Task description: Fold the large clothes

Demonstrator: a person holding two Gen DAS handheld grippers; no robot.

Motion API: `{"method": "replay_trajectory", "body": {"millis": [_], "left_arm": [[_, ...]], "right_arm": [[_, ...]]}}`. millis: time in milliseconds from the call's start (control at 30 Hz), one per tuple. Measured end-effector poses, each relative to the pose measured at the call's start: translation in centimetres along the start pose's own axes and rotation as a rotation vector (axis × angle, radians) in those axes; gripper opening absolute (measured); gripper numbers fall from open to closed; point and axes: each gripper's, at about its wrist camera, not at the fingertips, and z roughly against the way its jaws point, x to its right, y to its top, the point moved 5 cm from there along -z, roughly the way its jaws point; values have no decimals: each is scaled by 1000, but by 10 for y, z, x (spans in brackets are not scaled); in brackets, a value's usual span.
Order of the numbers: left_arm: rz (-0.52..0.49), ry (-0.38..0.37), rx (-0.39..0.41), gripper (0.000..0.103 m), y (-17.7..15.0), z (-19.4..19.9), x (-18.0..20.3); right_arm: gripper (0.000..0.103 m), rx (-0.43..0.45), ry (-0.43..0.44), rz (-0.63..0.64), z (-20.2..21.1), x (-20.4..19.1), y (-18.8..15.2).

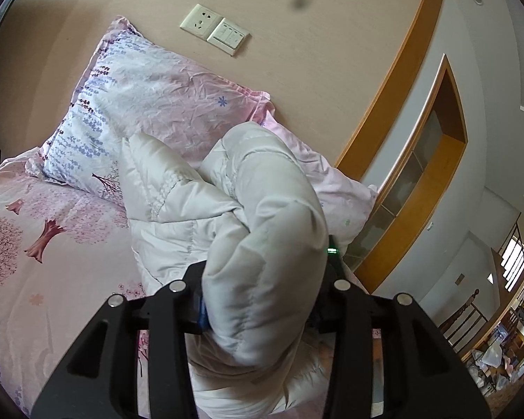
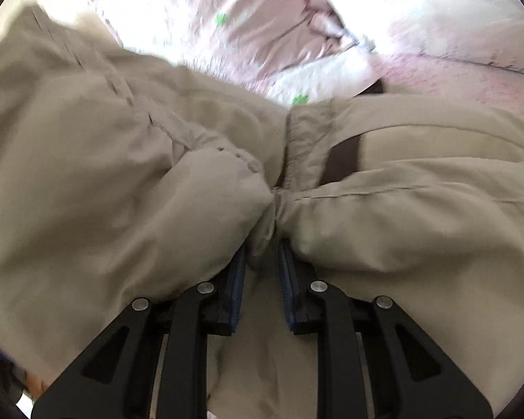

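Observation:
A puffy white quilted jacket [image 1: 262,216] is bunched up above the bed in the left wrist view. My left gripper [image 1: 262,279] is shut on a thick padded fold of it, and the fabric hides the fingertips. In the right wrist view the same jacket [image 2: 122,192] looks beige in shadow and fills most of the frame. My right gripper [image 2: 263,244] is shut on a pinched seam of the jacket, with the blue pads [image 2: 237,279] pressing the fabric between them.
A bed with a pink tree-print sheet [image 1: 35,244] lies below. Floral pillows [image 1: 139,104] lean on the beige headboard wall with a socket and switch plate [image 1: 215,28]. A wooden-framed cabinet [image 1: 419,181] stands on the right. Pink bedding [image 2: 279,17] shows beyond the jacket.

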Motion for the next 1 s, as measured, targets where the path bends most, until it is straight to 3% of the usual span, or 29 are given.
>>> {"method": "replay_trajectory", "body": {"millis": [133,233,433,767,1000], "left_arm": [[3,9,-20,43,-5,-8,2],[12,-23,-17,43,-6,-6,5],[-2,-55,-30,43,-8,-15,17],[-75,-182,-88,45,-28,-54,70],[-106,-275,-219,46,-63,-106,110]], "right_arm": [[20,-47,-5,18,-22,-6,9],[20,-30,26,11,-6,-2,8],[23,101,-10,6,60,20,-6],[31,244,-23,-136,121,92,-23],[38,400,-165,-212,172,138,-34]]}}
